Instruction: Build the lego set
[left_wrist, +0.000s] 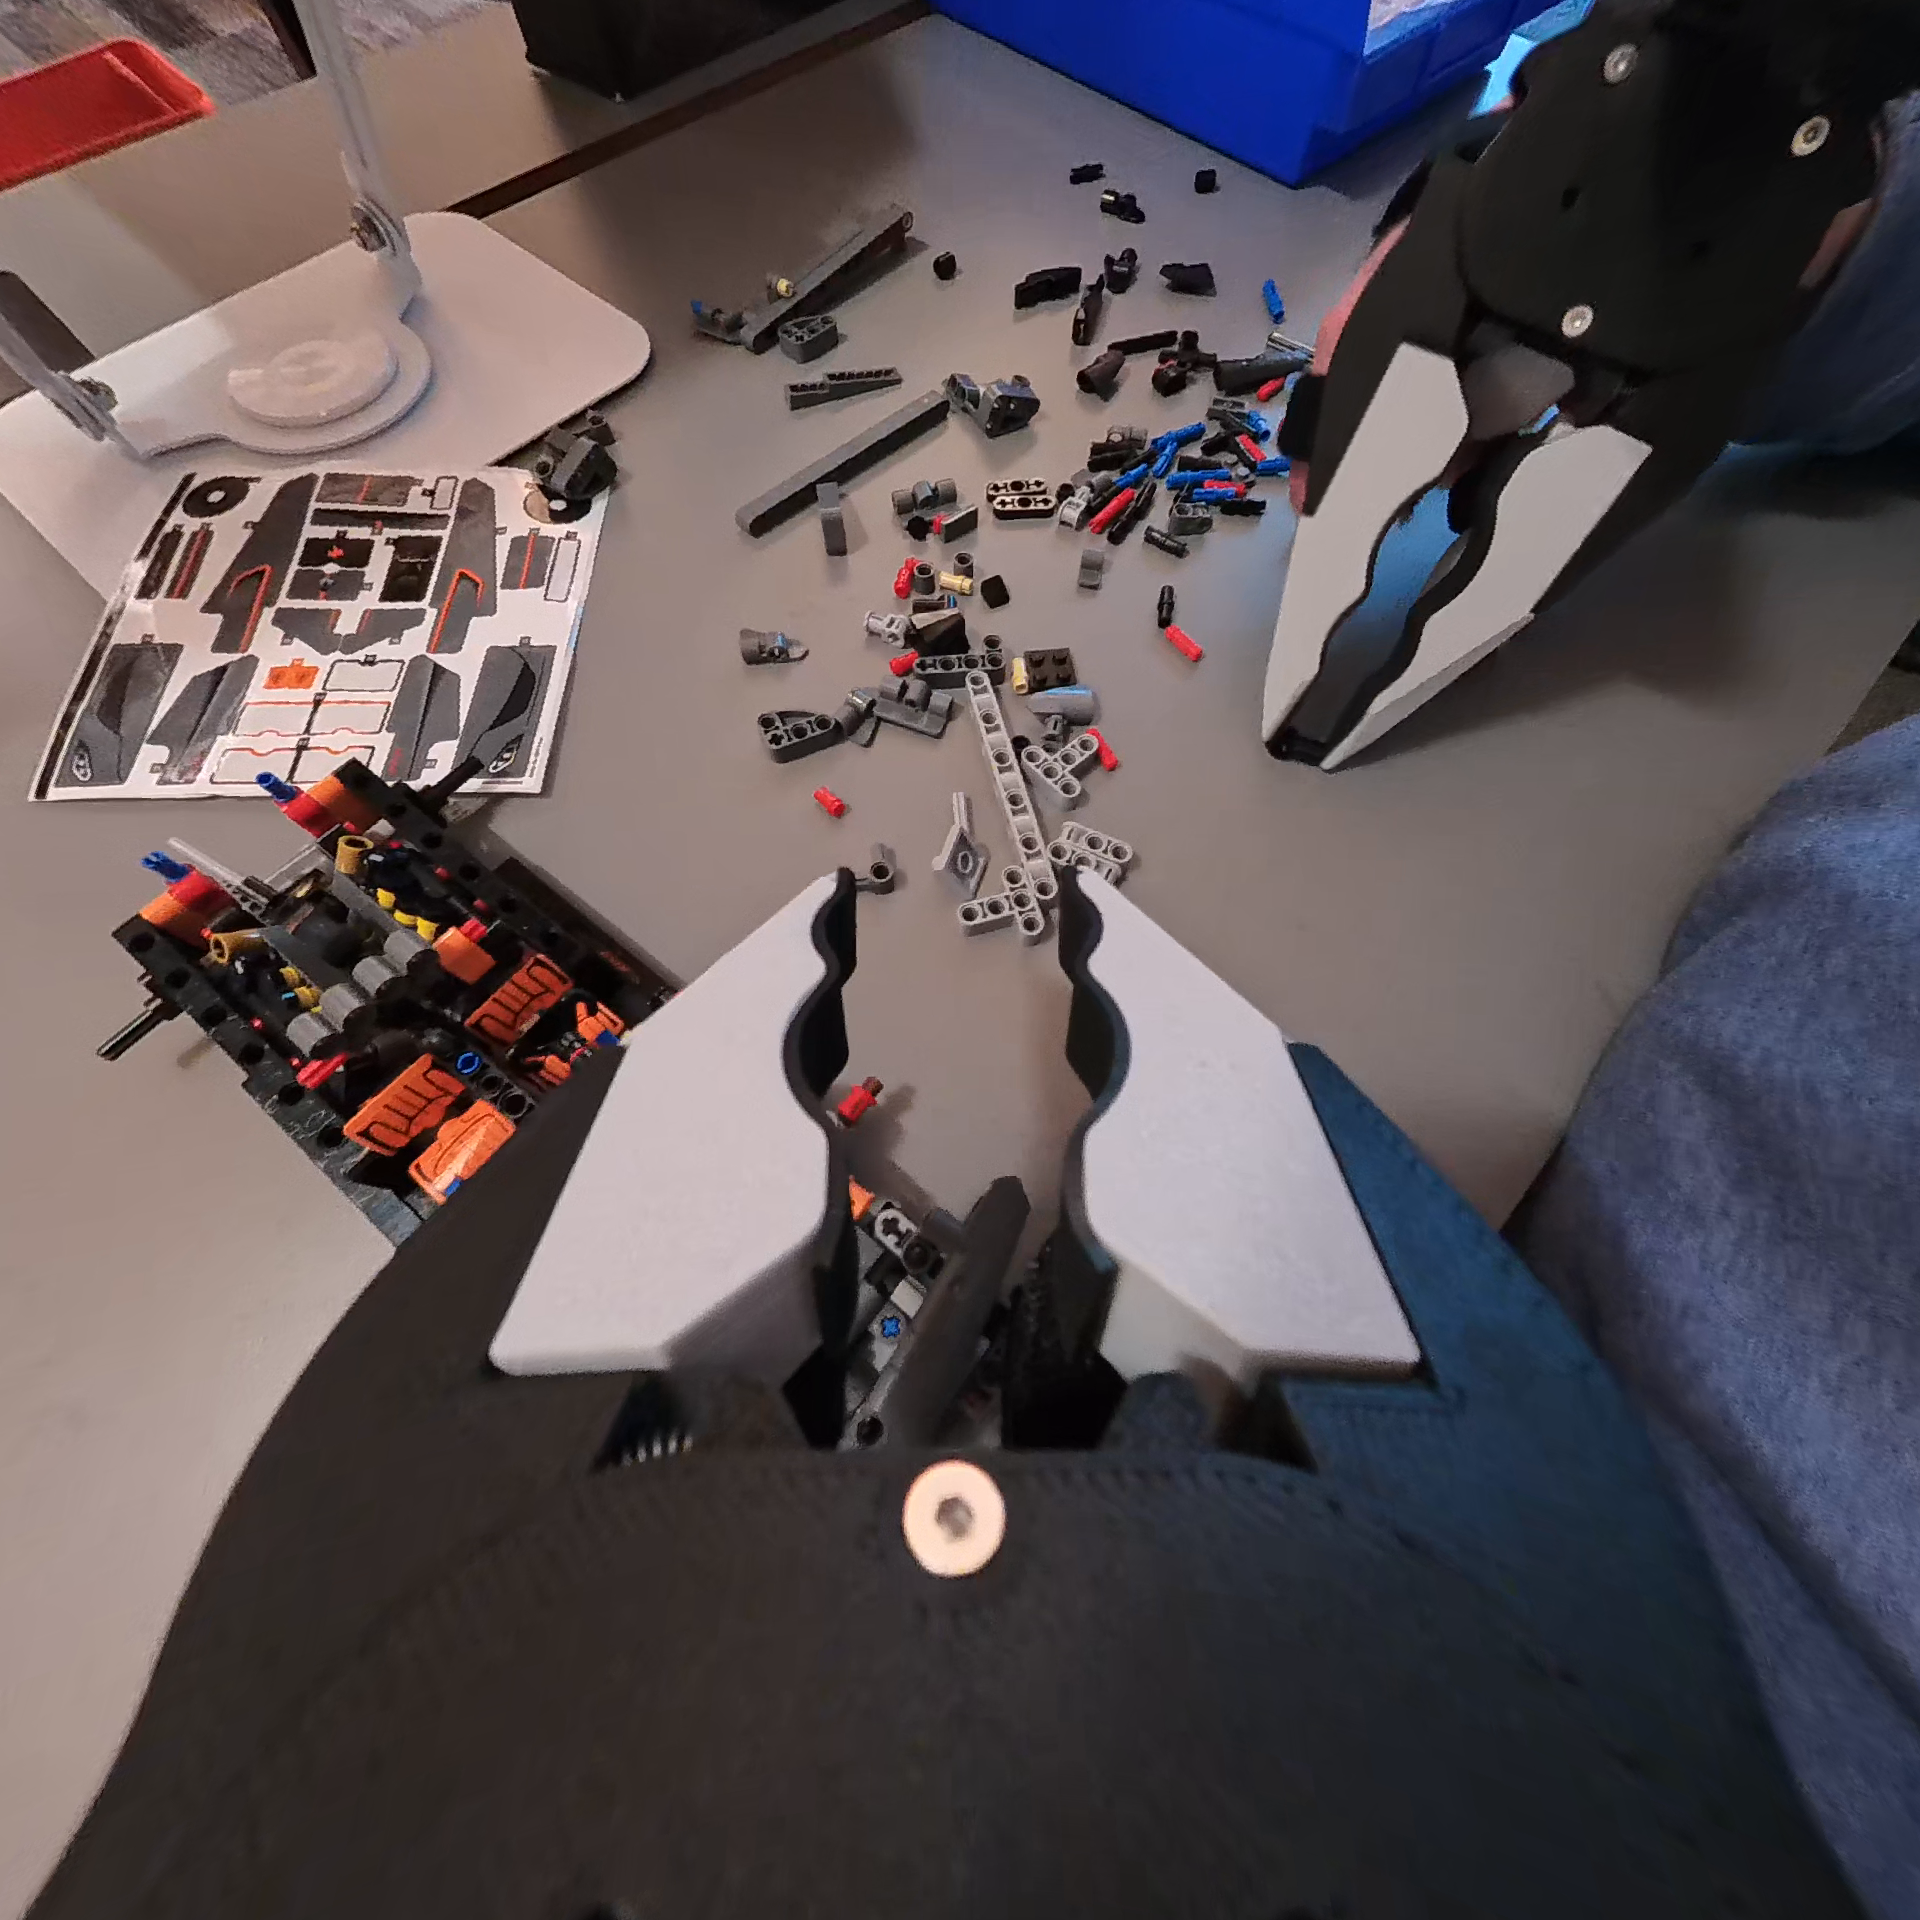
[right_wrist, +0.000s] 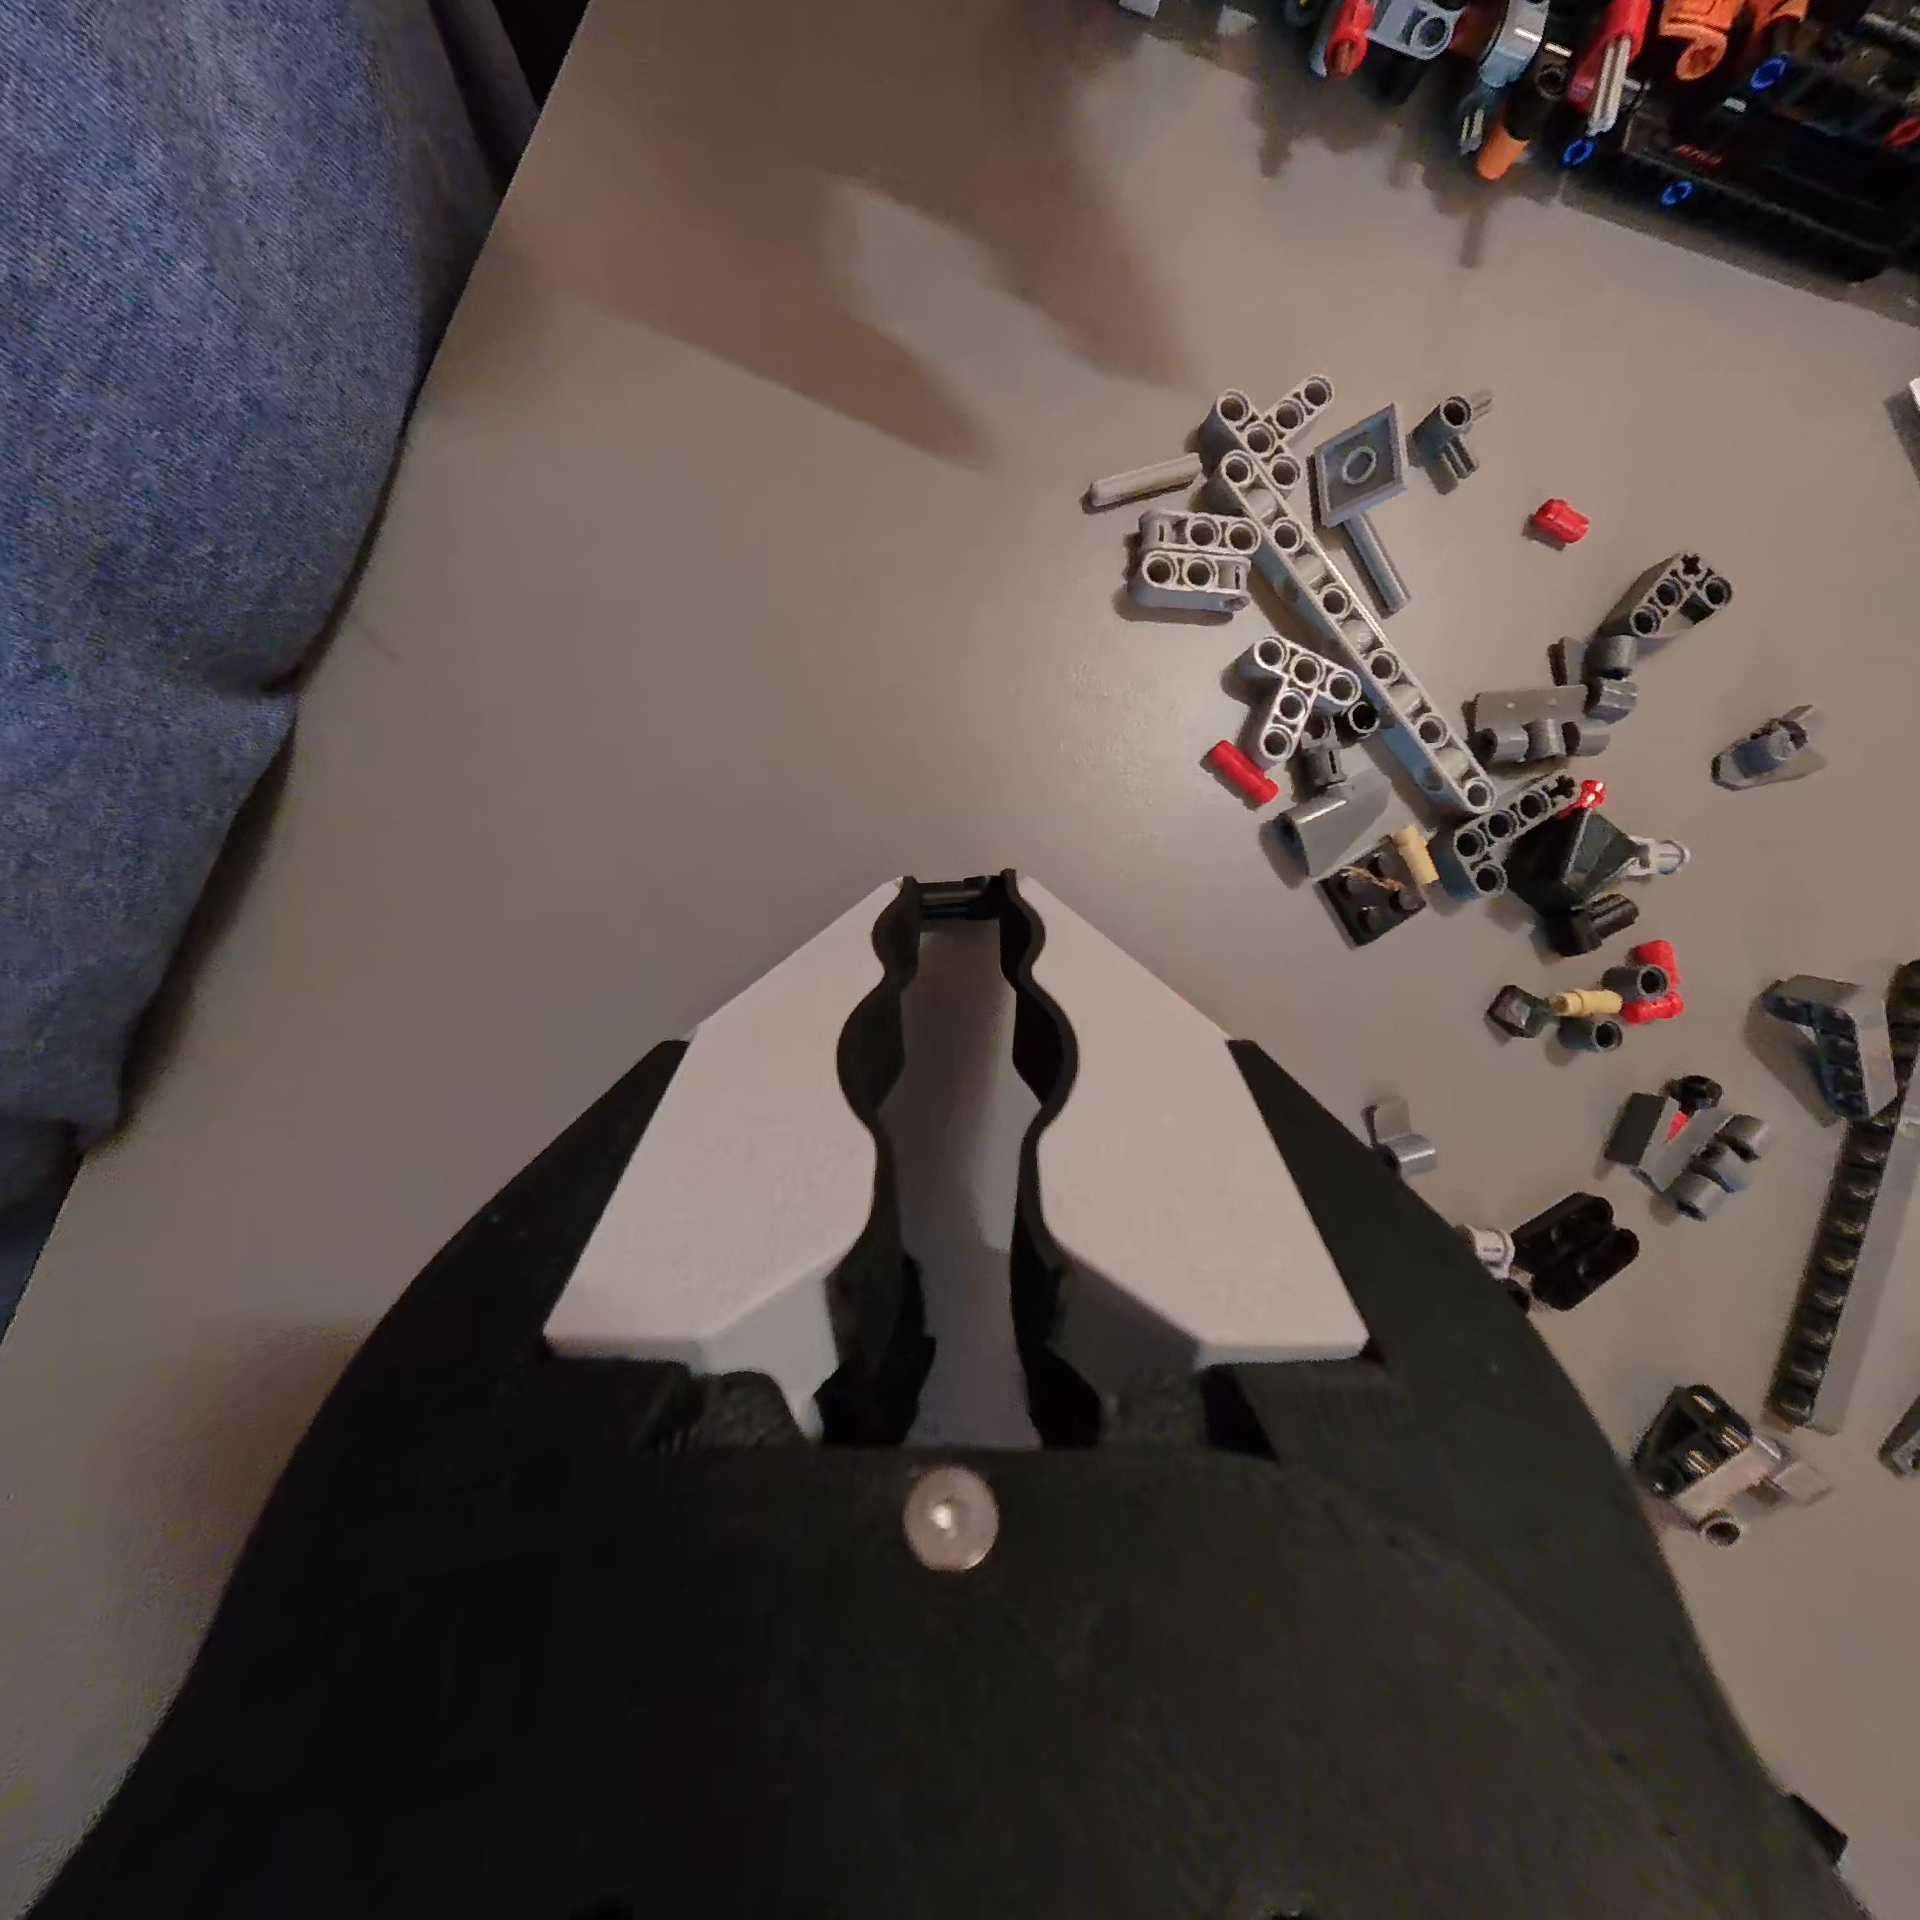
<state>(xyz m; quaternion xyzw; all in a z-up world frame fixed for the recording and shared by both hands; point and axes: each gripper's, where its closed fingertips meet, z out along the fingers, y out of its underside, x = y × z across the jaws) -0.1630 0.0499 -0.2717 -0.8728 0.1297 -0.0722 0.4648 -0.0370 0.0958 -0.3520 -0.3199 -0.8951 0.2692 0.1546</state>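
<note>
In the left wrist view the left claw (left_wrist: 961, 894) hangs wide open and empty above loose parts (left_wrist: 1023, 582) on the table (left_wrist: 665, 790), the half-built black-and-orange model (left_wrist: 353, 997) just to its left — a fetching step, I judge. In the right wrist view the right claw (right_wrist: 958, 894) pinches a small black pin (right_wrist: 954, 896) at its tips over bare table — next it must be carried to the model and pressed into a hole.

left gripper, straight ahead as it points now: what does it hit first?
Probably the light grey beams lying just past the open left gripper, the front of the loose parts pile. Depth is unclear; a red pin lies on the table between its fingers.
</note>
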